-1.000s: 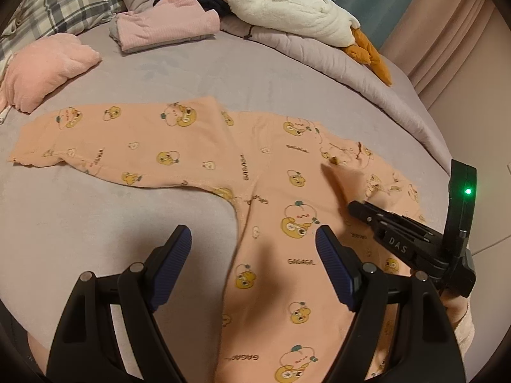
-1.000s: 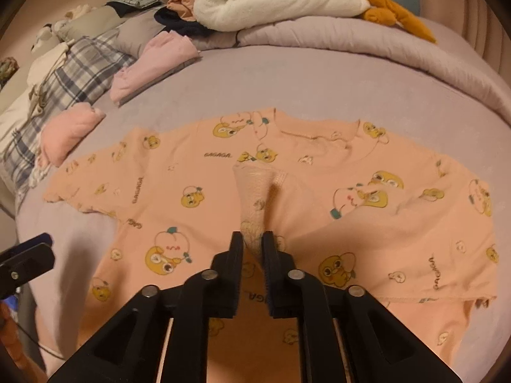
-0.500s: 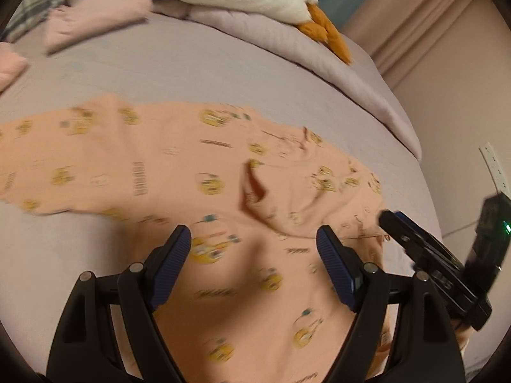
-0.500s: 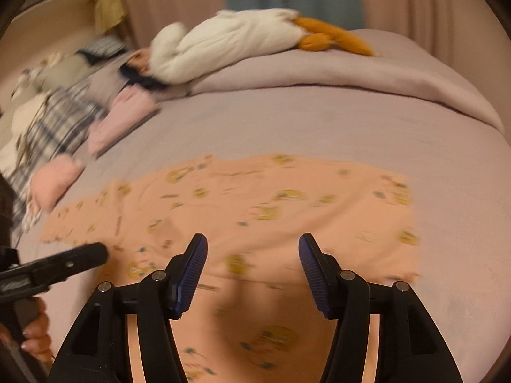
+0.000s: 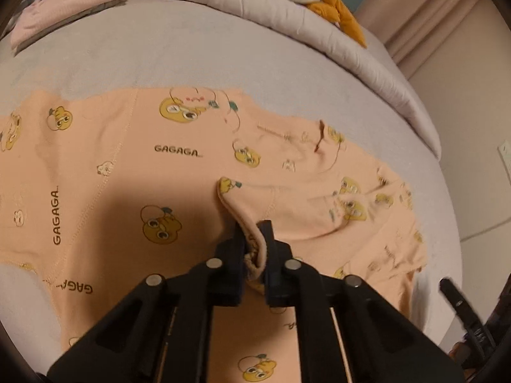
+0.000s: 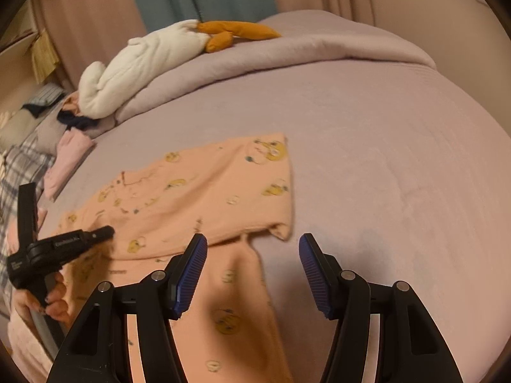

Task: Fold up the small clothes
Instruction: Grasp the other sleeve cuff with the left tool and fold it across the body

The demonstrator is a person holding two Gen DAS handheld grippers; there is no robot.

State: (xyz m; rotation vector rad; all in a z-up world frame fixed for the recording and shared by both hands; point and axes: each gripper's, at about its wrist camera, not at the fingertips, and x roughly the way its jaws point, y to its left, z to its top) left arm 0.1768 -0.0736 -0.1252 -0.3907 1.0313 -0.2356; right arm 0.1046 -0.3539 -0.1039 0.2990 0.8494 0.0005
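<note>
A peach child's top [image 5: 127, 175] with yellow cartoon prints and "GAGAGA" lettering lies spread on the lilac bed [image 5: 191, 51]. My left gripper [image 5: 252, 228] is shut on a raised fold of its fabric near the middle, and the cloth bunches between the pads. In the right wrist view the same top [image 6: 198, 198] lies flat, its right side ending in a straight edge. My right gripper [image 6: 252, 255] hovers open over the top's lower right edge, with nothing between its blue pads [image 6: 191, 271]. The left gripper [image 6: 99, 233] and the hand holding it [image 6: 54, 303] show at the left.
A white plush goose [image 6: 143, 63] with orange feet lies on the rolled lilac duvet [image 6: 319, 48] at the back. Folded pink clothes [image 5: 70, 3] and a plaid cloth [image 6: 19, 172] sit at the far left. The bed's right edge meets a wall [image 5: 472, 127].
My right gripper let go of the pinched fold, opened and swung away to the right. My left gripper moved in over the top and shut on that raised fold.
</note>
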